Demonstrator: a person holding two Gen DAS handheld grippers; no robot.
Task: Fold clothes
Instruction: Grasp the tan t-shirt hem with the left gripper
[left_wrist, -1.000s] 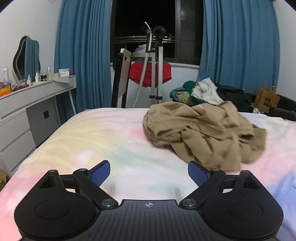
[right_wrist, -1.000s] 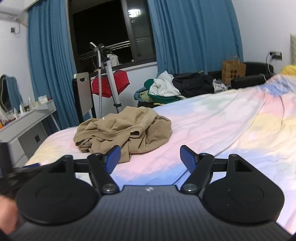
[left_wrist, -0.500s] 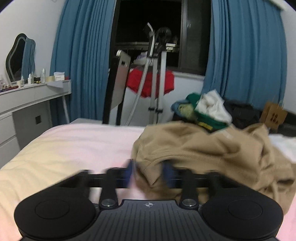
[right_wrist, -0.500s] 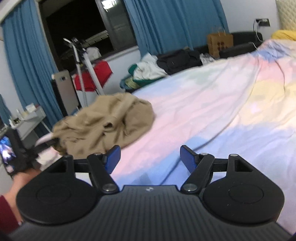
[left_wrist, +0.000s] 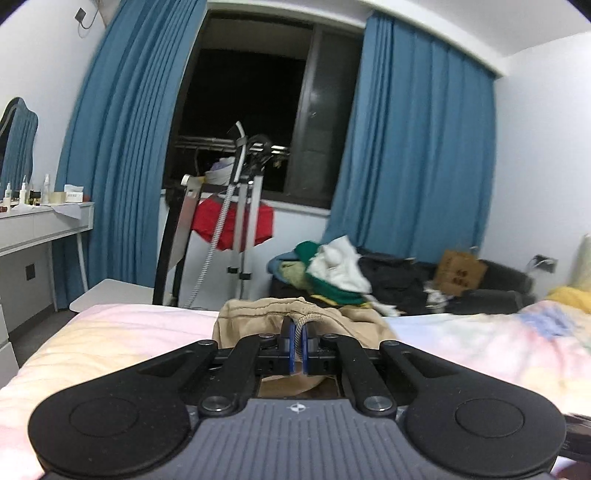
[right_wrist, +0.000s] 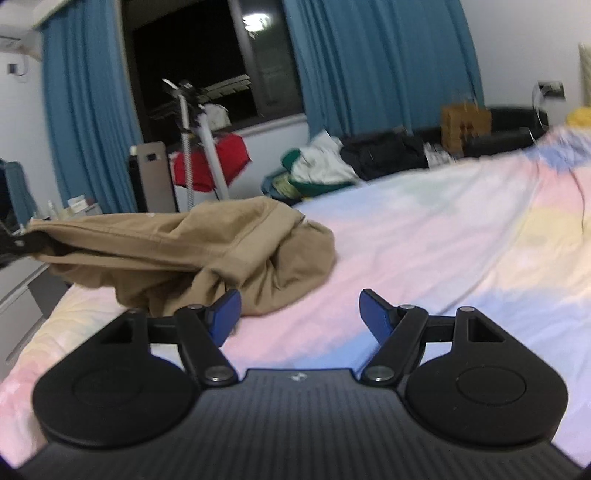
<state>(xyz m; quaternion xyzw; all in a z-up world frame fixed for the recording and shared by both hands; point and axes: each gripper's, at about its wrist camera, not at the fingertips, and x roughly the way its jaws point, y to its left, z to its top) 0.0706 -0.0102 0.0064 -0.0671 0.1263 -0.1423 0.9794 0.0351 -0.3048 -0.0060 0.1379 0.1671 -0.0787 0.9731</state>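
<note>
A crumpled tan garment (right_wrist: 192, 254) lies on the pastel bed sheet (right_wrist: 443, 236). My left gripper (left_wrist: 295, 343) is shut on the garment's edge (left_wrist: 295, 314) and lifts it off the bed; in the right wrist view that edge is stretched toward the far left (right_wrist: 40, 232). My right gripper (right_wrist: 300, 314) is open and empty, low over the sheet, just in front and to the right of the garment's heap.
A pile of other clothes (left_wrist: 332, 269) lies on a dark sofa (left_wrist: 491, 288) beyond the bed. A drying rack with a red cloth (left_wrist: 236, 225) stands by the window. A white dresser (left_wrist: 33, 225) is at the left. A cardboard box (left_wrist: 460, 273) sits on the sofa.
My left gripper moved up to the garment, shut on its edge and raised it. My right gripper stayed open and drifted closer to the heap.
</note>
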